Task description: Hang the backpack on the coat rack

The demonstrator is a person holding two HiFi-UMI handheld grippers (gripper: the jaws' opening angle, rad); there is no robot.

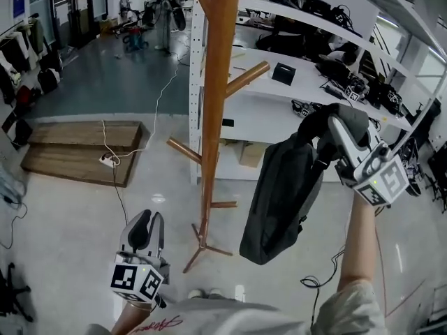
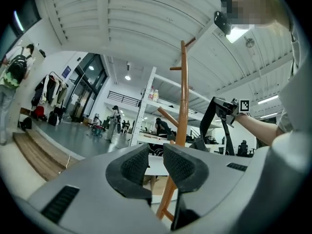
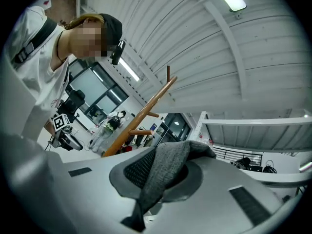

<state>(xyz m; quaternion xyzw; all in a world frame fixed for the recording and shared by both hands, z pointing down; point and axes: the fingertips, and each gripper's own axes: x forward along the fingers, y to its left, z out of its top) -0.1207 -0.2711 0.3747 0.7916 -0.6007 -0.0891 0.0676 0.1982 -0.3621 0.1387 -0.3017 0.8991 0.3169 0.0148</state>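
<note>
A tall wooden coat rack (image 1: 216, 82) stands on the floor in front of me, with one peg (image 1: 248, 77) angling up to the right. My right gripper (image 1: 330, 130) is raised to the right of the pole and shut on the top strap (image 3: 170, 155) of a dark grey backpack (image 1: 283, 194). The backpack hangs freely below it, apart from the rack. My left gripper (image 1: 145, 223) is held low and left of the rack's base, its jaws nearly together with nothing between them. In the left gripper view the pole (image 2: 183, 106) rises just beyond the left gripper's jaws.
White shelving (image 1: 293, 89) loaded with equipment stands right behind the rack. A low wooden platform (image 1: 84, 142) lies on the floor at the left, with a power strip (image 1: 108, 160) and white cable. A black cable (image 1: 321, 281) trails by my right side.
</note>
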